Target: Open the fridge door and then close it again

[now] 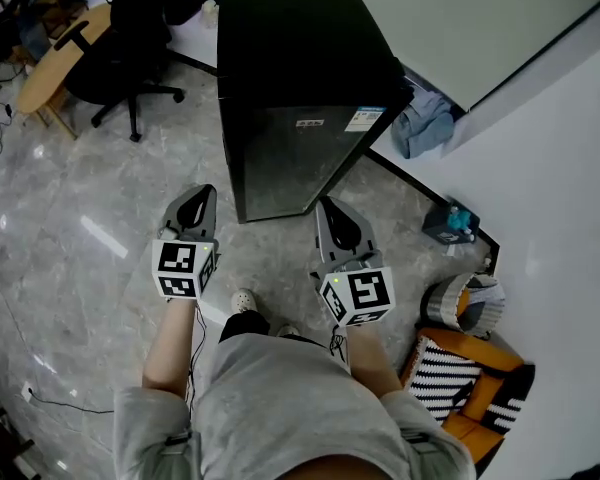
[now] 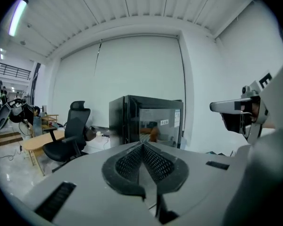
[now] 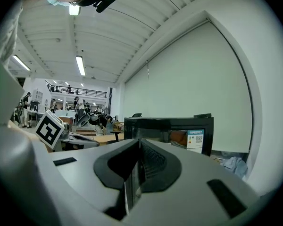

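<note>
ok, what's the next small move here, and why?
Probably bring the right gripper forward toward the fridge door and part its jaws on the way. The door looks closed, and both it and the left gripper hang short of the fridge, jaws together with nothing between them. No handle shows, so which edge to take cannot be told yet.

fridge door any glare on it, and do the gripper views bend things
Head view: the fridge door has a dull sheen, the floor bright streaks. Left gripper view: the door mirrors the room; fisheye curves the ceiling lines. Right gripper view: same curving.
</note>
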The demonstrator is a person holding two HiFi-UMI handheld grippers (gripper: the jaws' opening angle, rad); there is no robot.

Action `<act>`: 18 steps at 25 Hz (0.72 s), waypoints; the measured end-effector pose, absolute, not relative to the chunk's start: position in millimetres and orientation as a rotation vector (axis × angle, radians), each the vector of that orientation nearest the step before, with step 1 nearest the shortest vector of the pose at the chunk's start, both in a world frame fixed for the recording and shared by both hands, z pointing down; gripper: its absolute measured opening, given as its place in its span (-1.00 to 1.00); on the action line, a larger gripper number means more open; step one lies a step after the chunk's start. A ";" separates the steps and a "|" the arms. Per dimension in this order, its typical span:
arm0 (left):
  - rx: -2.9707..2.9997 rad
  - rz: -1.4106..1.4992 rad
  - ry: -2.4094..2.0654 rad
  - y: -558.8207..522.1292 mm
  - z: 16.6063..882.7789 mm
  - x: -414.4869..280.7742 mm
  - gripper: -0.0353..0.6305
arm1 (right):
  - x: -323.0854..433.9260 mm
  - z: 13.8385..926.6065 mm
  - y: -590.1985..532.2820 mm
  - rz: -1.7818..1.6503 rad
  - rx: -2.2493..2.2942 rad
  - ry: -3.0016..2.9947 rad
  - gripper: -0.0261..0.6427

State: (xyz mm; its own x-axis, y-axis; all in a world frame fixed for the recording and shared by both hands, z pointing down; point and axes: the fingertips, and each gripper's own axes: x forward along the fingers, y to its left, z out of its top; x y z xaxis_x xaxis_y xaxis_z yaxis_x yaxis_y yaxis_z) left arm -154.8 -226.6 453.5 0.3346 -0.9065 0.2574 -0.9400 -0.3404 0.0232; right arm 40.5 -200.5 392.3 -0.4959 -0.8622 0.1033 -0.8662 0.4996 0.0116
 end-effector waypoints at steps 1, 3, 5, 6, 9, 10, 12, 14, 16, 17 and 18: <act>2.428 0.283 -1.706 -221.0 448.3 -154.0 -0.85 | 40.4 389.5 -197.9 0.056 1.517 -2.647 -0.85; 2.432 0.251 -1.723 -208.7 437.4 -150.6 -0.85 | 41.1 384.2 -191.5 0.043 1.504 -2.667 -0.85; 2.446 0.228 -1.750 -195.8 427.9 -147.8 -0.85 | 42.9 379.7 -184.1 0.032 1.492 -2.684 -0.85; 2.453 0.218 -1.763 -189.8 423.0 -145.8 -0.85 | 43.9 377.6 -180.6 0.026 1.485 -2.691 -0.85; 2.469 0.187 -1.784 -173.7 406.4 -136.8 -0.85 | 47.3 370.5 -171.6 0.008 1.468 -2.711 -0.85; 2.477 0.178 -1.796 -168.6 401.9 -135.0 -0.85 | 48.6 368.1 -168.5 0.003 1.463 -2.718 -0.85; 2.488 0.153 -1.816 -157.6 393.5 -131.1 -0.85 | 51.7 363.7 -161.4 -0.008 1.453 -2.731 -0.85; 2.496 0.124 -1.829 -146.1 384.7 -125.4 -0.85 | 55.6 359.6 -153.9 -0.019 1.447 -2.744 -0.84; 2.509 0.104 -1.840 -134.6 377.0 -118.7 -0.85 | 59.7 356.1 -146.1 -0.028 1.443 -2.754 -0.85; 2.515 0.096 -1.844 -128.8 373.8 -115.5 -0.85 | 61.4 354.4 -142.1 -0.033 1.442 -2.758 -0.85; 2.520 0.089 -1.849 -123.4 370.7 -112.6 -0.85 | 62.8 352.7 -138.1 -0.040 1.439 -2.762 -0.85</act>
State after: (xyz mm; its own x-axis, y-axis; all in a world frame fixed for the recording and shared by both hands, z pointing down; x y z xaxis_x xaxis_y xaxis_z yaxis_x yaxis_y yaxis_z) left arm -112.6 -123.4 370.7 0.2993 -0.9526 0.0547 -0.9534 -0.3009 -0.0219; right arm 62.8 -138.1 352.7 -0.5729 -0.8195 0.0124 -0.8188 0.5729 0.0351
